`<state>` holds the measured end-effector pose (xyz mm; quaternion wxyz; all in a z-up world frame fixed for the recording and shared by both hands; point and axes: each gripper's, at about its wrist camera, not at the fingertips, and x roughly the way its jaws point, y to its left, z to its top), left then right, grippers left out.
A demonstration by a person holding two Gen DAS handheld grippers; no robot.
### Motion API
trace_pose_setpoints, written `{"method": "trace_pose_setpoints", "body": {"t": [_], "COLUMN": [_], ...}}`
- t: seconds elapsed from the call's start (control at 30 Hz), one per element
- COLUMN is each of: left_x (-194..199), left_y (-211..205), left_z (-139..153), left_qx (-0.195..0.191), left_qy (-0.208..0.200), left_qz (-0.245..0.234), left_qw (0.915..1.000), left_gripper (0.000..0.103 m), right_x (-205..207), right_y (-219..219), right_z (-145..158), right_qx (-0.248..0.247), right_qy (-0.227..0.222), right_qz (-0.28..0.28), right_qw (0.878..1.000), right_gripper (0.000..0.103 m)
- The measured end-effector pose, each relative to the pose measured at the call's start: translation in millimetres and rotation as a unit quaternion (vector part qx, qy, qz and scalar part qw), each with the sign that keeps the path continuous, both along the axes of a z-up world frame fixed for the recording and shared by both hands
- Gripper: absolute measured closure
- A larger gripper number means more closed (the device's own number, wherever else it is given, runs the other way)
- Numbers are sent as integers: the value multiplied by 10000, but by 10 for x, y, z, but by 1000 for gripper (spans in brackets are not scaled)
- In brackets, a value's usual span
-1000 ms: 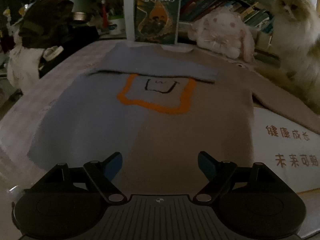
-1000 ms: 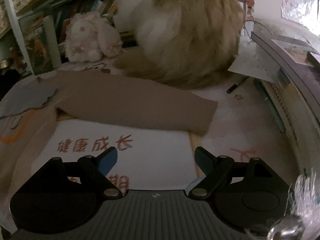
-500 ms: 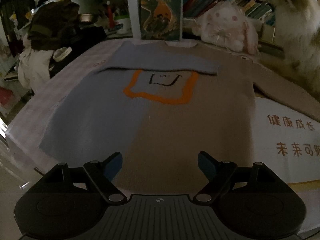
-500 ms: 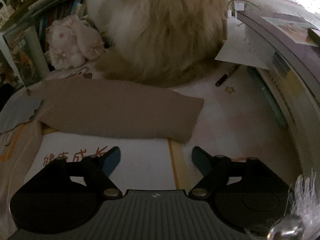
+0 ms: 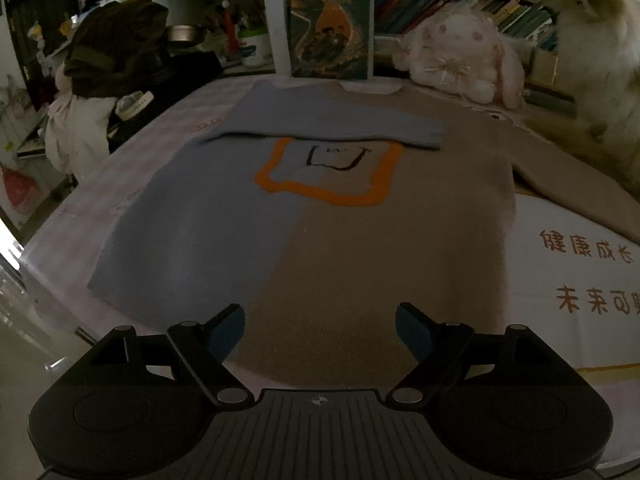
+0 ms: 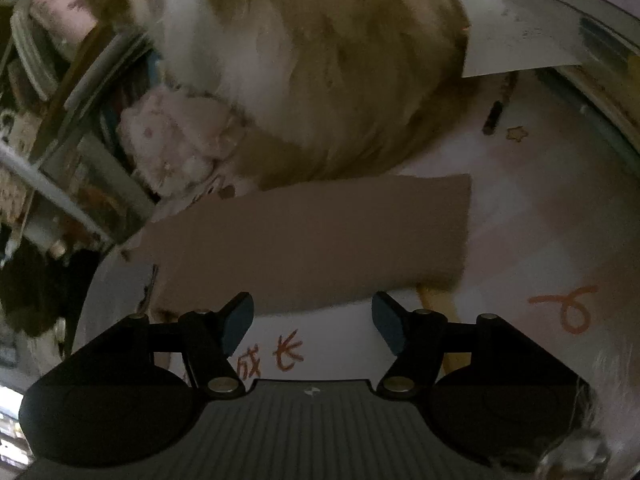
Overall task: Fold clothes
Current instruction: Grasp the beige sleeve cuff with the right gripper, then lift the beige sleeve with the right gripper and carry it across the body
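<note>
A half blue, half tan sweater [image 5: 304, 224] with an orange-framed face lies flat on the table. Its blue sleeve [image 5: 332, 120] is folded across the chest. The tan sleeve [image 6: 320, 240] stretches out to the right, its cuff [image 6: 456, 228] flat on the cloth. My left gripper [image 5: 320, 330] hovers open over the sweater's bottom hem, holding nothing. In the right wrist view my right gripper [image 6: 313, 322] is open just in front of the tan sleeve's near edge, empty and tilted.
A fluffy cat [image 6: 320, 64] sits right behind the tan sleeve, seen also at the far right as the cat [image 5: 600, 52]. A plush bunny [image 5: 456, 56], an upright book [image 5: 332, 24] and bookshelves line the back. A dark clothes pile [image 5: 116, 48] stands left. A pen [image 6: 496, 108] lies right.
The left gripper drew back toward the hem, showing more of the sweater. The right gripper moved forward to the tan sleeve and rolled; the sleeve now fills the space ahead of its fingers.
</note>
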<state>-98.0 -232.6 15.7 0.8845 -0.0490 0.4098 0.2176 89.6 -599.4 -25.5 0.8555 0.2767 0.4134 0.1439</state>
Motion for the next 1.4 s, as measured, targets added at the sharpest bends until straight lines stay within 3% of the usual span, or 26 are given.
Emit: {"method": "trace_pose_setpoints", "body": {"t": [0.37,0.53,0.63,0.73,0.77,0.93,1.03,1.13,1.23,1.4], "left_x": [11,5,6,25,35,83,114,126,132,148], "left_y": [46,64,90,93,88,62,39,34,48,75], "left_z": [25,33,32,32,31,27,22,25,27,34], "left_qx": [66,91,68,50,47,37,33,40,36,-10], "left_qy": [-5,-3,-7,-24,-27,-39,-40,-53,-70,-100], "left_qz": [103,153,217,226,210,128,75,62,87,111], "left_qw": [9999,9998,9997,9997,9998,9999,10000,10000,9999,9999], "left_gripper": [18,18,18,18,18,18,18,18,18,18], "right_x": [169,278,318,360,371,434,423,425,397,381], "right_y": [-212,-246,-231,-177,-150,127,222,191,37,-9], "right_z": [-18,32,26,0,-4,22,1,0,92,376], "right_qx": [-53,-706,-854,-873,-944,-2136,-2433,-2076,-1064,-180], "right_qy": [-62,-140,-150,-131,-131,-296,-452,-397,-402,-714], "right_qz": [-749,-1054,-1014,-846,-764,-2,356,390,278,423], "right_qw": [9972,9918,9911,9925,9925,9765,9682,9766,9931,9964], "right_gripper": [46,46,47,55,62,76,92,94,94,94]}}
